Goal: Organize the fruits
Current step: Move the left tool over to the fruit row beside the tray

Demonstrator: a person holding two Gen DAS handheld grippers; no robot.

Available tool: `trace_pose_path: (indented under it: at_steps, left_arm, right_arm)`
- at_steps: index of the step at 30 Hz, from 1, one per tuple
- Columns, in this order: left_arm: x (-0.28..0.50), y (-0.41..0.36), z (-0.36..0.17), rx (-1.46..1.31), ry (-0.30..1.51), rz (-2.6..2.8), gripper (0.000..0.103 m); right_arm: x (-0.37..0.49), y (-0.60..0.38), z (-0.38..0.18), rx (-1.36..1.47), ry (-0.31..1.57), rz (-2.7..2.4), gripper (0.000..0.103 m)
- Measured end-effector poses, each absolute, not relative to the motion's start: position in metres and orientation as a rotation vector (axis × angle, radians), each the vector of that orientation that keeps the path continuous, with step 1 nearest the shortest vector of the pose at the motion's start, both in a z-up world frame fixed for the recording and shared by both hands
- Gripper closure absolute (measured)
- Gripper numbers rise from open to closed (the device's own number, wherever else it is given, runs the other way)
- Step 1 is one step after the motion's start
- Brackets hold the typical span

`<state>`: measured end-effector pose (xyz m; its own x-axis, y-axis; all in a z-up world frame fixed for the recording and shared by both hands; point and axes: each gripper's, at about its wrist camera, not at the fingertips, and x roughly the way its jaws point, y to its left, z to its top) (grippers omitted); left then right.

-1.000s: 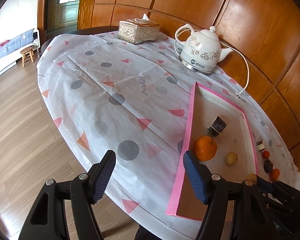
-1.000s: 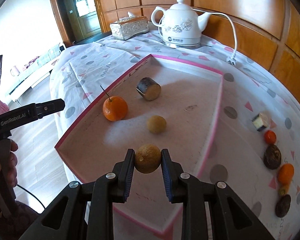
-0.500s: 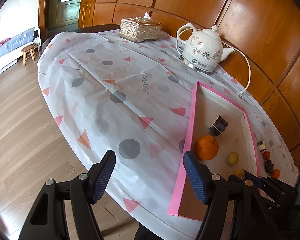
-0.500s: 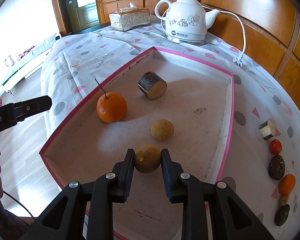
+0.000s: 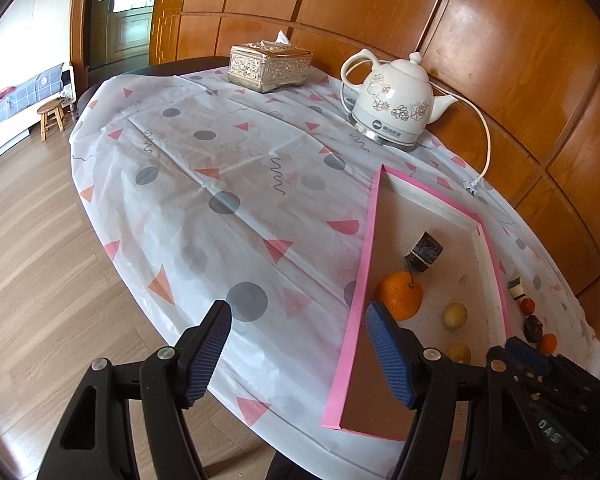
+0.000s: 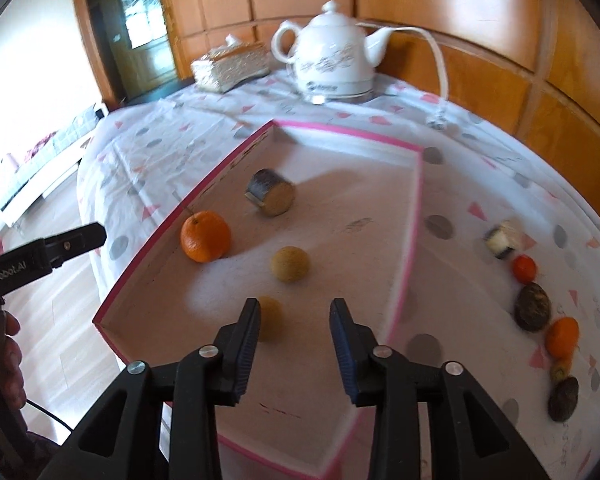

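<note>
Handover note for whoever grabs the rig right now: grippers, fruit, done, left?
Right hand-held gripper: jaws just opened, nothing between the pads; the tan fruit it carried now lies in the pink-rimmed tray.
Left hand-held gripper: open, empty, over the tablecloth.
In tray: orange, second tan fruit, dark cylinder piece.
Left: about seven small pieces lined up on the cloth right of the tray.

We see a pink-rimmed tray holding an orange, a cut dark-skinned cylinder piece on its side, and two tan round fruits, all apart. Beside the tray, on the cloth, a row of small fruits lies: orange, dark, and one cut piece.
</note>
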<state>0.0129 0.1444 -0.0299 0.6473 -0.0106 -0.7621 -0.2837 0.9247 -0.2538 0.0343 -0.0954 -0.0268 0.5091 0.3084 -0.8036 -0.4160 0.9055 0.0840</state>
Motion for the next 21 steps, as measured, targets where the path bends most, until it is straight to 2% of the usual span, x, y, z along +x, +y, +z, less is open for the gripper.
trace_pose_path:
  at_steps: [8, 11, 21]
  left_arm:
    - [0.013, 0.135, -0.025, -0.345, 0.849, 0.127, 0.032]
    - [0.013, 0.13, -0.023, -0.335, 0.841, 0.105, 0.028]
    - [0.02, 0.094, -0.012, -0.221, 0.832, -0.021, 0.027]
  right_arm:
    - [0.025, -0.161, -0.019, -0.019, 0.905, 0.269, 0.066]
    - [0.021, -0.193, -0.021, 0.023, 0.901, 0.175, 0.066]
    - [-0.001, -0.307, -0.042, 0.168, 0.925, -0.155, 0.066]
